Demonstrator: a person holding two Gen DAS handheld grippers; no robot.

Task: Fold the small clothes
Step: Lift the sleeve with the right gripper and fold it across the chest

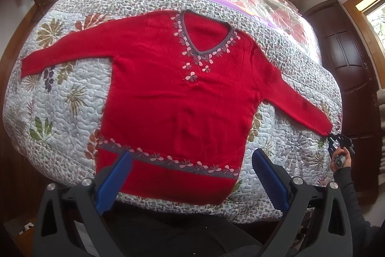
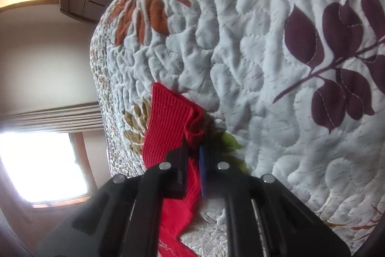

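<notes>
While the red sweater (image 1: 178,93) lies flat and face-up on the quilted bedspread (image 1: 60,98), sleeves spread, no fold is made yet; the left gripper (image 1: 192,160) hovers released above the sweater's hem, its blue pads (image 1: 115,182) wide apart. Seen from the right wrist, the right gripper (image 2: 192,168) is clenched on the sweater's ribbed cuff (image 2: 168,127), bunching the knit against the puffy, leaf-printed bedspread. Both sleeve folds and the body fold remain.
</notes>
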